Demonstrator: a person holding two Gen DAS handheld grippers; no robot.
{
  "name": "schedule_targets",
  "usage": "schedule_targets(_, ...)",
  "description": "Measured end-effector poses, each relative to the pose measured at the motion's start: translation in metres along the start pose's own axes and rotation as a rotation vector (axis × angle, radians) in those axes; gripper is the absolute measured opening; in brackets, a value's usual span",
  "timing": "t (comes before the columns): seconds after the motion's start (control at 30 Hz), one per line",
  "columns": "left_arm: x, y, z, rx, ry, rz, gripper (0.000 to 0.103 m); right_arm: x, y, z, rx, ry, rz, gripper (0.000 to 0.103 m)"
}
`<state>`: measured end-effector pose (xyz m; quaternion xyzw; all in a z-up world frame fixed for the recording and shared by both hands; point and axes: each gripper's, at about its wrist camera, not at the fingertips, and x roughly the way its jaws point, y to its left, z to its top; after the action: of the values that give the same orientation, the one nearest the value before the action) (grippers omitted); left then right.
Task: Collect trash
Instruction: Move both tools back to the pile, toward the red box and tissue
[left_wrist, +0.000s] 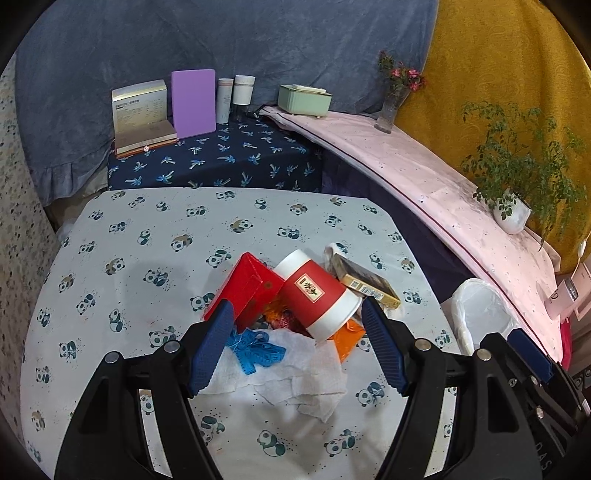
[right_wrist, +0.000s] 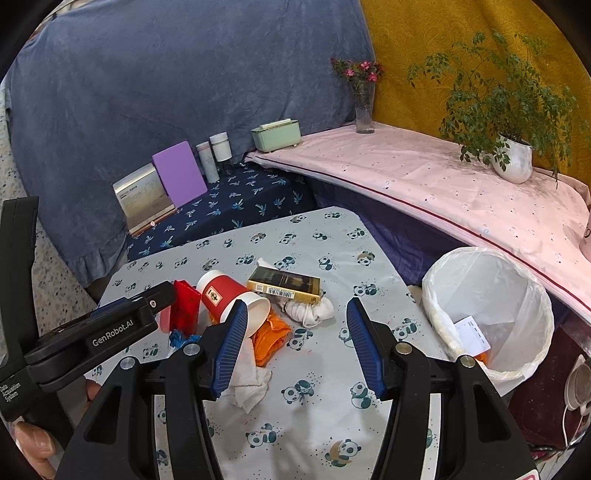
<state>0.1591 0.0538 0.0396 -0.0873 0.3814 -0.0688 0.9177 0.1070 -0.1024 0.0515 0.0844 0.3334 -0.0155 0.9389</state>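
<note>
Both grippers are spread and empty. The left gripper (left_wrist: 297, 343) hangs over the near side of the trash pile, its jaws wide apart, straddling the paper cup (left_wrist: 319, 293) with nothing between the pads. The right gripper (right_wrist: 295, 345) is likewise spread, over bare cloth between the cup and the bin (right_wrist: 487, 314).

Landmark: the red-and-white paper cup, lying on its side in the middle of the panda-print table (left_wrist: 147, 236).
- Red box (left_wrist: 245, 286): touching the cup on its left, tilted.
- Gold cigarette pack (right_wrist: 284, 286): just behind the cup on the right, resting partly on a knotted white rag (right_wrist: 314, 312).
- Orange wrapper (right_wrist: 271, 332): under and in front of the cup's mouth.
- Blue tape measure (left_wrist: 255, 349): near side of the cup, on the white tissue (left_wrist: 295, 373).
- White tissue: crumpled, nearest the grippers.
- Bin: well to the right of the cup, off the table edge, lined with a white bag; a paper slip and something orange already lie inside.

Step in hand (judgement): selecting and approaching a piece; some trash is binned, most of the pile remains, so the task is early.

Next move (judgement): lower the left gripper, close on the cup wall or the tissue, lift clear, carry right to the bin. The cup is light and crushable and may roll; tissue may drag the tape measure along.
</note>
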Motion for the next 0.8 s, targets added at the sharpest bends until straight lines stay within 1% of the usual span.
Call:
schedule_targets(0.1, 0.005, 0.006, -0.003, -0.001, 0.012, 0.002, 0.068, 0.005, 0.003, -0.002, -0.004, 0.009, -0.002, 0.055)
schedule_targets(0.17, 0.008, 0.010, -0.004, 0.000, 0.019, 0.003, 0.071, 0.010, 0.002, -0.003, -0.003, 0.017, -0.004, 0.055)
schedule_targets(0.33, 0.019, 0.023, -0.009, -0.013, 0.041, 0.022, 0.071, 0.025, -0.001, -0.006, 0.006, 0.044, -0.007, 0.055)
schedule_targets(0.4, 0.023, 0.030, -0.011, -0.016, 0.049, 0.027, 0.074, 0.031, -0.001, -0.007, 0.005, 0.053, -0.006, 0.055)
schedule_targets(0.43, 0.025, 0.032, -0.011, -0.018, 0.052, 0.034, 0.079, 0.034, 0.000, -0.008, 0.005, 0.059, -0.006, 0.055)
schedule_targets(0.47, 0.026, 0.034, -0.012, -0.022, 0.053, 0.036, 0.081, 0.038, 0.001, -0.008, 0.006, 0.065, -0.003, 0.055)
schedule_targets(0.53, 0.029, 0.040, -0.015, -0.027, 0.063, 0.028, 0.082, 0.043, 0.003, -0.011, 0.007, 0.077, 0.004, 0.055)
schedule_targets(0.67, 0.038, 0.048, -0.027, -0.019, 0.098, 0.034, 0.082, 0.056, 0.008, -0.023, 0.002, 0.116, 0.021, 0.055)
schedule_targets(0.8, 0.054, 0.054, -0.041, -0.022, 0.158, 0.040, 0.082, 0.068, 0.016, -0.039, -0.005, 0.165, 0.035, 0.055)
